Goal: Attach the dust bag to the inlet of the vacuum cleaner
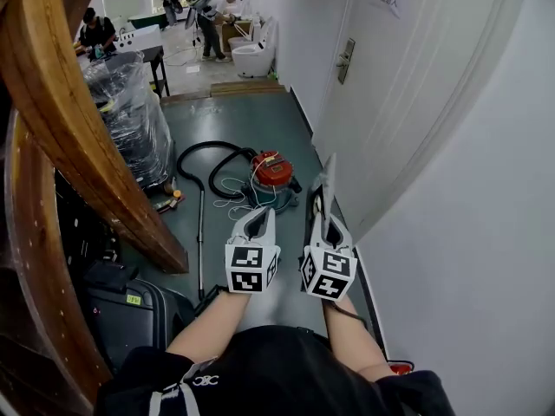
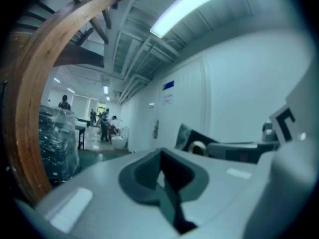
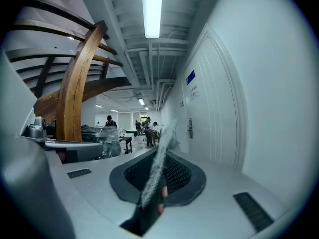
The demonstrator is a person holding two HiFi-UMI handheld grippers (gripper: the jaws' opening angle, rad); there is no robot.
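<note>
Evidently still the carrying step: the right gripper (image 1: 323, 222) pinches the dust bag (image 1: 328, 178) edge-on, short of the vacuum cleaner (image 1: 273, 170); the left gripper (image 1: 257, 224) is closed and empty. Next, likely reach its inlet.

Head camera sits up top, staring forward and steeply down the corridor (image 1: 251, 120): left gripper (image 1: 257, 217) and right gripper (image 1: 323, 219) hang side by side at 6 o'clock, close under the lens, the vacuum cleaner (image 1: 272, 173) just past them toward 12, white door (image 1: 408, 85) at 2, wooden beam (image 1: 61, 120) at 10. Over to the left gripper view: lens riding on the tool itself, facing near level, its own jaws filling 6 o'clock, the right gripper at 3. Right gripper view mirrors that, the dust bag (image 3: 154, 168) edge-on right against the lens, the left gripper at 9. All three share the beam, the door and the people (image 1: 208, 7) far down the corridor.
</note>
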